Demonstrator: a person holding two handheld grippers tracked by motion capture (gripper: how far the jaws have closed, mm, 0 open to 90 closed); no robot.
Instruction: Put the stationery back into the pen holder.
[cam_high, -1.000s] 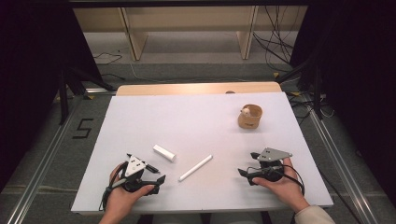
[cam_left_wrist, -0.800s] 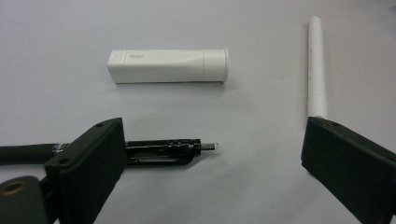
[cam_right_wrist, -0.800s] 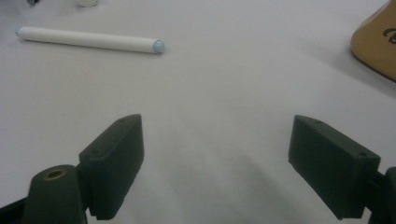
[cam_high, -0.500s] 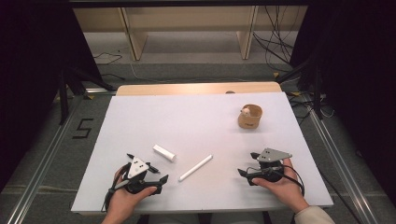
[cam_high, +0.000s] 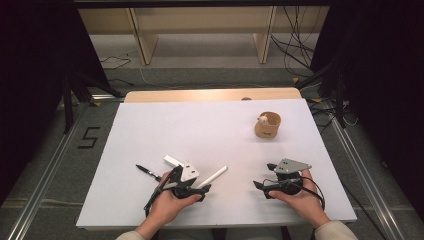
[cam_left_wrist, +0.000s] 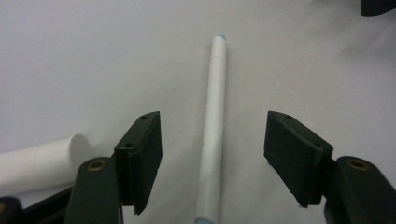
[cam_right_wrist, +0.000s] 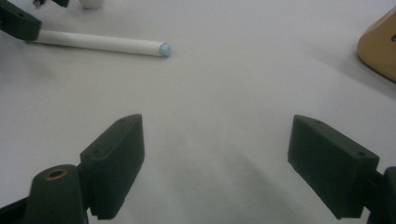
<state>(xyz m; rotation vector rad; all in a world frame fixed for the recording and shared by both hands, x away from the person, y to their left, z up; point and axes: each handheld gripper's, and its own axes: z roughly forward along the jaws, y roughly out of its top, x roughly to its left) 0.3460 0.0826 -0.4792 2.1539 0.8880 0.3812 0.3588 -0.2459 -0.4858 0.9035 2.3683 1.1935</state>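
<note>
— Left gripper (cam_left_wrist: 212, 161)?
— Jaws have just been closing, straddling the white pen (cam_left_wrist: 214, 126) on the table (cam_high: 210, 125); pads not yet touching it.
— Right gripper (cam_right_wrist: 215, 168)?
— Released, jaws apart over bare table, nothing between them.

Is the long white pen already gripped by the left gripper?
Not yet: the pen lies between the left gripper, whose closing jaws have gaps either side.
</note>
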